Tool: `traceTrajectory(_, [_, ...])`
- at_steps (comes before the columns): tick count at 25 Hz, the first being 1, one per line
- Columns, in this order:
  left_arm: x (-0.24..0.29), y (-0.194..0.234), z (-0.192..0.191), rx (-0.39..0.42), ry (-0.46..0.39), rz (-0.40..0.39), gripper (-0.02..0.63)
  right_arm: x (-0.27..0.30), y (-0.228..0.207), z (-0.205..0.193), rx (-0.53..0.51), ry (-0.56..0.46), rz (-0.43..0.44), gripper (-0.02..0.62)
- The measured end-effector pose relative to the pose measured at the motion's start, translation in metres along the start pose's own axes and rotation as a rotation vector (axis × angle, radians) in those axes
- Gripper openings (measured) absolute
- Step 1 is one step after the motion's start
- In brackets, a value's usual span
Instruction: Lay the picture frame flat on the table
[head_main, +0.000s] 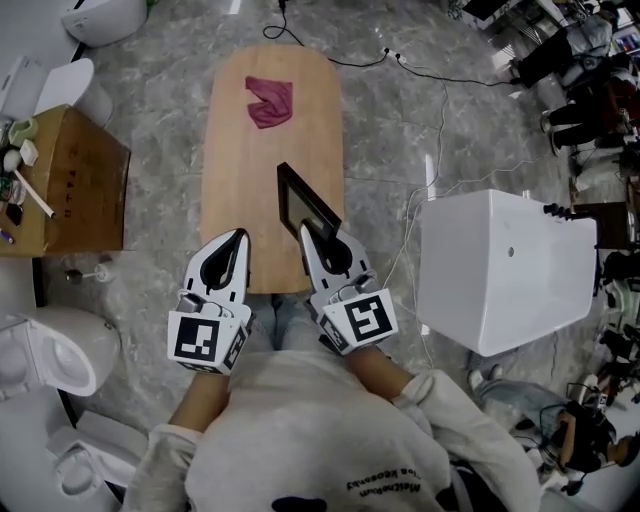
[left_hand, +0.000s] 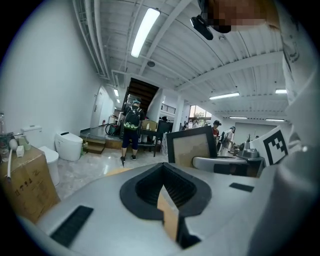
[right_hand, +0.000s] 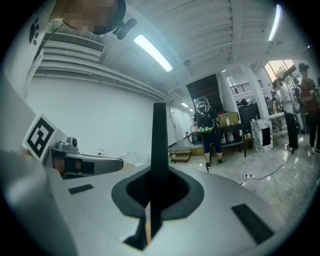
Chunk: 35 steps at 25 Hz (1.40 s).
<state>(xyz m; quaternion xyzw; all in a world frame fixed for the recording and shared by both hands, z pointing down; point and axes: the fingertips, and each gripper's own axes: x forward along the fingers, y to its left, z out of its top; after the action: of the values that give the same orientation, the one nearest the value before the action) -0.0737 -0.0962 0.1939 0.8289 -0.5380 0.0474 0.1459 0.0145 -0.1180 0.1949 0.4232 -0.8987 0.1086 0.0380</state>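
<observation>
A black picture frame (head_main: 305, 203) stands on edge on the near half of the long wooden table (head_main: 230, 140). My right gripper (head_main: 305, 232) is shut on the frame's near edge. In the right gripper view the frame (right_hand: 159, 140) rises edge-on as a dark bar out of that gripper (right_hand: 150, 210). My left gripper (head_main: 241, 236) hovers over the table's near left corner, shut and empty. From the left gripper (left_hand: 165, 192) view, the frame's (left_hand: 192, 144) pale front shows to the right, with the right gripper (left_hand: 225, 164) in front of it.
A maroon cloth (head_main: 270, 100) lies at the table's far end. A cardboard box (head_main: 75, 180) and toilets (head_main: 50, 350) stand left of the table. A white tub (head_main: 505, 265) stands right of it, and cables run over the floor. A person (left_hand: 131, 135) stands far off.
</observation>
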Motion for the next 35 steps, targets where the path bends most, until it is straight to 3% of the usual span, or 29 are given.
traceTrajectory(17, [0.026,0.036,-0.026,0.006,0.001,-0.01,0.008,0.035,0.017,-0.036,-0.084,0.039,0.125,0.017])
traceTrajectory(35, [0.052,0.052,-0.091,-0.038,0.039,-0.043,0.008,0.058,-0.002,-0.105,-0.046,0.078,0.155,0.017])
